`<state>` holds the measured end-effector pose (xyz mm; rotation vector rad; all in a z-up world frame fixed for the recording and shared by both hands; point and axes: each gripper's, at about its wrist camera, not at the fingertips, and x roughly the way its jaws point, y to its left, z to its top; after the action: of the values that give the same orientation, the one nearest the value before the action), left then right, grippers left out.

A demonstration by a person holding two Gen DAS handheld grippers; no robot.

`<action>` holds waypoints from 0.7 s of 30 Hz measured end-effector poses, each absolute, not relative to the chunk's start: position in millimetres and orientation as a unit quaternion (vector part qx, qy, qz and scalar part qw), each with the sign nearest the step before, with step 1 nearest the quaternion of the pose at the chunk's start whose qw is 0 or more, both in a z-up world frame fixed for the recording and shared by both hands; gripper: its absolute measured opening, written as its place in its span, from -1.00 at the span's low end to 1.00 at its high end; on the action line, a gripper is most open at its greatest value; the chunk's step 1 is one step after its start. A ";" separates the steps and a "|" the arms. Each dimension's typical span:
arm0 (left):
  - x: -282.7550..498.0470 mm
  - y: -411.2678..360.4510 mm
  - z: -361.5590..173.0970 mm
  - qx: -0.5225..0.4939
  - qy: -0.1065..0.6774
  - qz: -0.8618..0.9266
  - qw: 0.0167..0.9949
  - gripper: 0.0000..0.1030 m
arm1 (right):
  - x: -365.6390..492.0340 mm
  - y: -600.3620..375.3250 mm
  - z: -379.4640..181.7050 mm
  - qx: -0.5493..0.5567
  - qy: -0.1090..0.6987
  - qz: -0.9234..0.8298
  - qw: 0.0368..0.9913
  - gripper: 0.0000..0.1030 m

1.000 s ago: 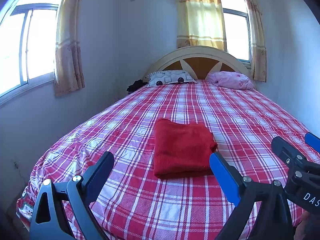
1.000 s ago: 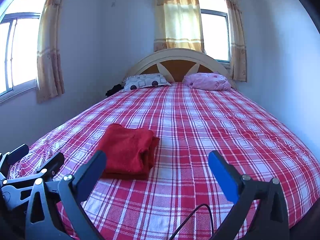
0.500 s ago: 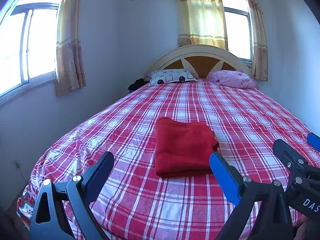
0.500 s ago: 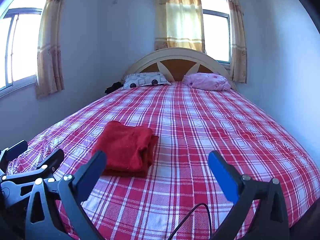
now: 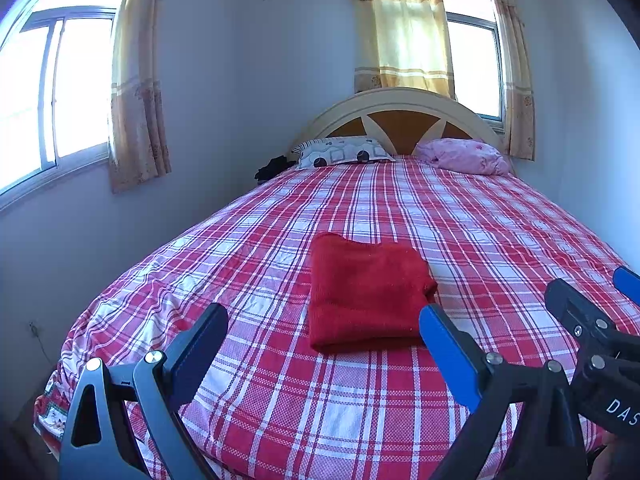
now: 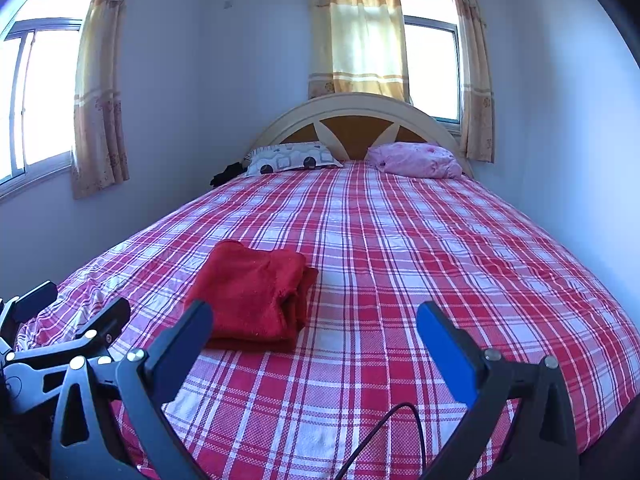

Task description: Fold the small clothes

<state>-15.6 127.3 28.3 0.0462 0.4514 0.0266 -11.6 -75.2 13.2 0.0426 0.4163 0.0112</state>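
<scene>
Both fingers of the left gripper [image 5: 323, 325] stand wide apart and hold nothing; the blue pads [image 5: 448, 344] face each other above the near end of the bed [image 5: 500, 232]. The right gripper [image 6: 314, 322] is spread in the same way, with nothing between its fingers [image 6: 446, 350], and it also hangs over the near end of the bed. In the left wrist view, part of the right gripper shows at the right edge, beside the left one.

On the bed lies a folded red garment [image 5: 366, 294], a flat and nearly square pile. It rests on the red and white checked sheet [image 6: 400, 240], in the near half of the bed and toward its left side as seen from the foot. In the right wrist view the folded layers of the garment are open toward the middle of the bed. No finger touches the garment; both grippers are apart from it.

At the far end of the bed there is a rounded headboard [image 6: 356, 116]. A patterned pillow [image 6: 292, 158] lies at its left and a pink pillow [image 6: 414, 160] at its right. Something dark [image 5: 274, 168] sits at the far left corner of the bed; I cannot tell what it is. A thin black cable [image 6: 384, 436] crosses the bottom of the right wrist view.
</scene>
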 end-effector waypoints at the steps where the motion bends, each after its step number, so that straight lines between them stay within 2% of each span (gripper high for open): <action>1: -15.4 127.3 28.4 0.023 0.224 0.013 0.974 0.89 | -11.7 -75.1 13.3 0.021 0.207 0.006 0.978 1.00; 21: -11.4 125.0 22.2 0.037 0.226 0.016 0.973 0.89 | -15.5 -84.1 7.5 0.037 0.203 -0.005 0.978 1.00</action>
<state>-11.4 125.0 22.2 0.0742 0.4556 0.0324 -15.5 -84.1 7.5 0.0744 0.4098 -0.0102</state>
